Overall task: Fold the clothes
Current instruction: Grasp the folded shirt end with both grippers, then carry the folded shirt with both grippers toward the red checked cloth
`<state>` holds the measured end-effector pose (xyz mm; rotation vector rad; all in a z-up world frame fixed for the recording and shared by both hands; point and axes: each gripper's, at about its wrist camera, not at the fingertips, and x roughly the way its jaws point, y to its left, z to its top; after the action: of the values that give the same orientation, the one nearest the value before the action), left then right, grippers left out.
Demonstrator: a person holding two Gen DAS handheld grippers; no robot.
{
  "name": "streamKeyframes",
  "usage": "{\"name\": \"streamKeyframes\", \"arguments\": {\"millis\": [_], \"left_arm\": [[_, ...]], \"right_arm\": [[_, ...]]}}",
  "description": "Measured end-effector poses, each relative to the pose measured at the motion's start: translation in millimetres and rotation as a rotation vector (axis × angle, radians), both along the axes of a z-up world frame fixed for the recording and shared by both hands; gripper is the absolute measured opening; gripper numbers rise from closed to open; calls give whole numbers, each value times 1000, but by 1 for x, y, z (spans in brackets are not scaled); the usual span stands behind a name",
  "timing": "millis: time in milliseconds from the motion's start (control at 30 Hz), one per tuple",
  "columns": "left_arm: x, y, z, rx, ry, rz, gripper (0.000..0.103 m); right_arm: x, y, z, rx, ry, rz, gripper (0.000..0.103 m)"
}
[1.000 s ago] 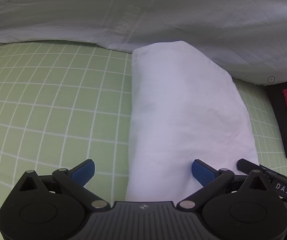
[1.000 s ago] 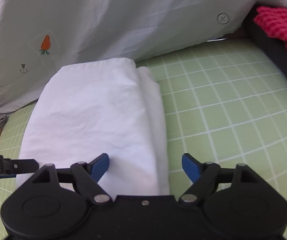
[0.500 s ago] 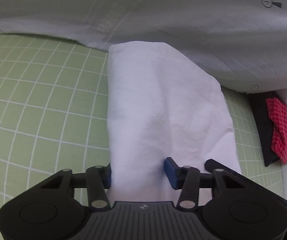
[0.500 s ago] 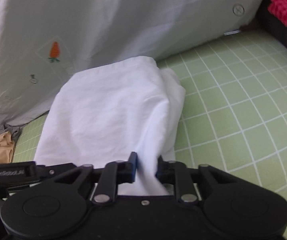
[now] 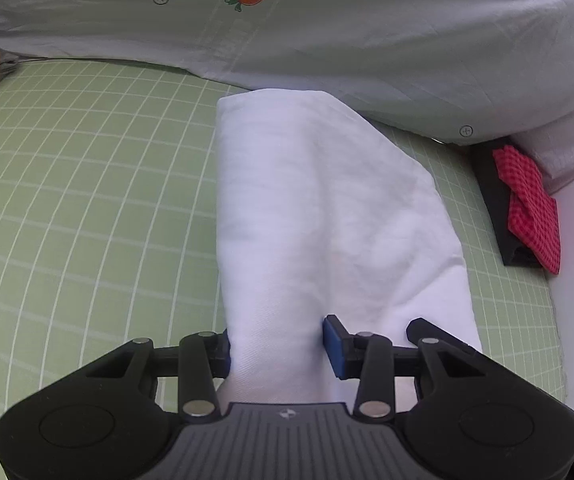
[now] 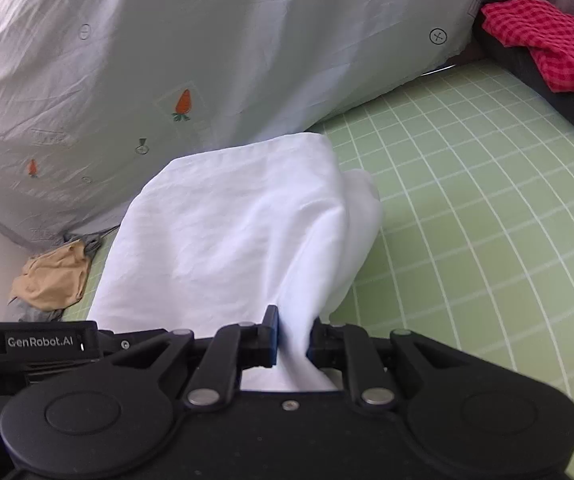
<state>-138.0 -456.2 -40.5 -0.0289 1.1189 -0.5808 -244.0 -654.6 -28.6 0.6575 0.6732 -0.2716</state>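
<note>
Left wrist view: each hand-held gripper [image 5: 277, 348] [image 6: 293, 336] pinches a near corner of the soft, limp white garment [image 5: 319, 208], best held there.

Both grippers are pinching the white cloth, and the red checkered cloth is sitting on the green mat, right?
Not quite. The red checkered cloth lies on a black block, not straight on the green mat; the right wrist view shows it. The left gripper and right gripper do both pinch the white cloth.
</note>
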Motion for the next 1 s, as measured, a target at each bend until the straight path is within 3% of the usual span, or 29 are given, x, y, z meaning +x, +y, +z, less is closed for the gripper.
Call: {"name": "streamKeyframes", "arguments": {"millis": [233,600,833,1000], "left_arm": [[-42,12,1,-8,20,-38,40],[-62,2,7,-102,48,-142,40],[-80,-43,19,-147,29,-213,40],[-101,-104,28,-168,-12,-226,40]], "right_arm": [[-42,27,8,-41,26,-27,14],[-86,32,32,-71,49,-148,13],[-119,3,41,-75,13,-239,13],[-143,-53,34,-73,-30,-269,13]]}}
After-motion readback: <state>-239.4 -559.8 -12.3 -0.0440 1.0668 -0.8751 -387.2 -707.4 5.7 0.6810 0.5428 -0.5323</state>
